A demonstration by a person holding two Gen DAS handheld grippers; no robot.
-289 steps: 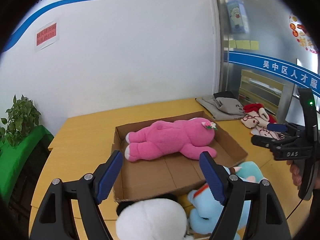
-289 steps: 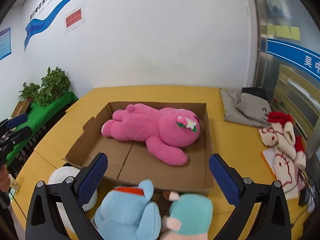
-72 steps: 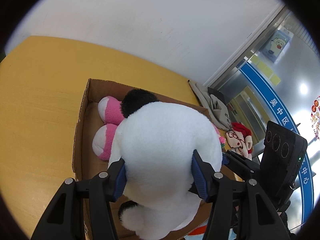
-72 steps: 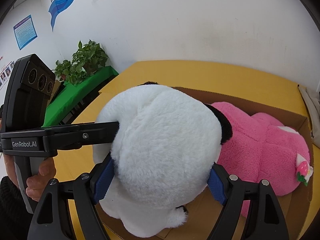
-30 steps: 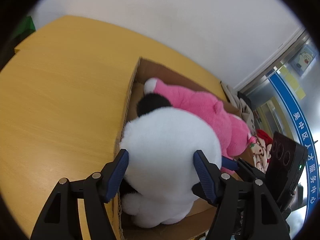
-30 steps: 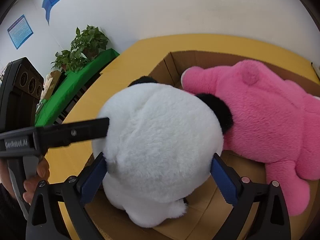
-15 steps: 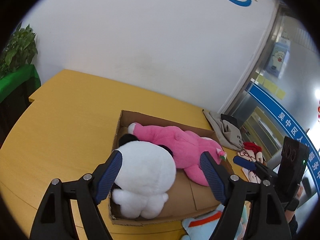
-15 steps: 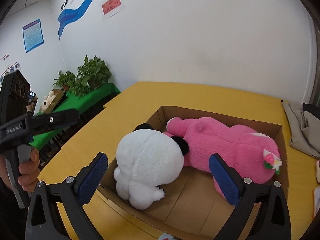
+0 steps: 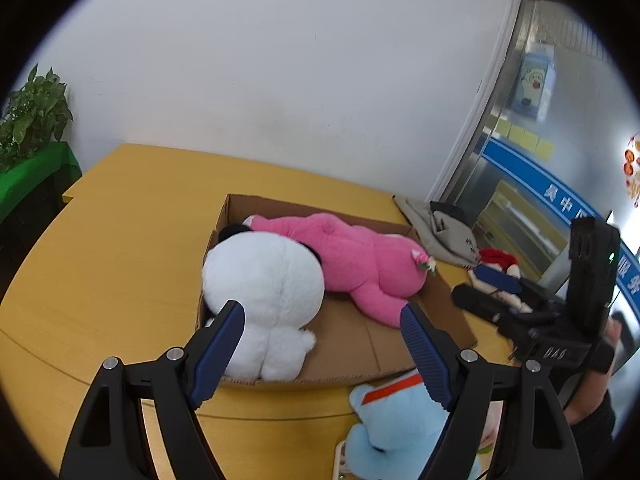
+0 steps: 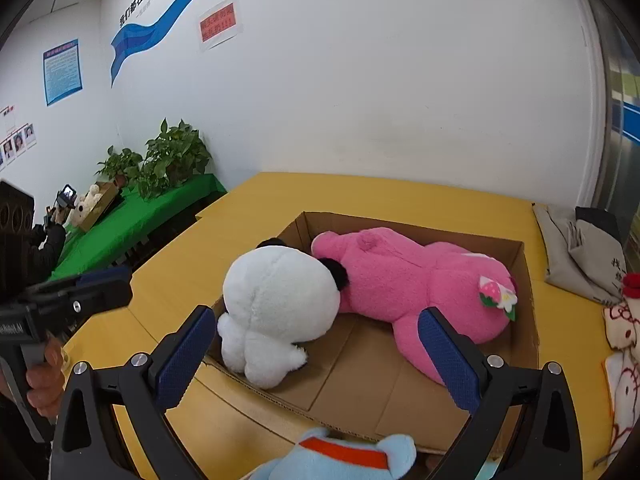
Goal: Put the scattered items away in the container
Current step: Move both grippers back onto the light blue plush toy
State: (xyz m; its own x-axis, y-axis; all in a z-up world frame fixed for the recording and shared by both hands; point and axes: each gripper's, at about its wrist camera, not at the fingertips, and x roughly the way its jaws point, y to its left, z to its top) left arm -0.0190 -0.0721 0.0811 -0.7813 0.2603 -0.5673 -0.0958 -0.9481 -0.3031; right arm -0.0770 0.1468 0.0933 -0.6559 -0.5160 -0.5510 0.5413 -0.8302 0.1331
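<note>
A cardboard box (image 9: 352,356) (image 10: 528,276) on the yellow table holds a pink plush (image 9: 356,264) (image 10: 416,280) and a white panda plush (image 9: 264,288) (image 10: 276,304) at its left end. A light blue plush (image 9: 396,432) (image 10: 344,460) lies on the table in front of the box. My left gripper (image 9: 322,350) is open and empty, held back above the box's near edge. My right gripper (image 10: 316,354) is open and empty, also back from the box. Each gripper shows in the other view, the right one (image 9: 496,284) and the left one (image 10: 80,292).
Folded grey cloth (image 9: 440,228) (image 10: 576,256) and a red-and-white plush (image 9: 500,264) (image 10: 624,328) lie on the table right of the box. Potted plants (image 10: 168,160) stand on a green-covered table at the left. A white wall is behind.
Both grippers opened, let go of the white panda in the box's left end, and pulled back and up from the box.
</note>
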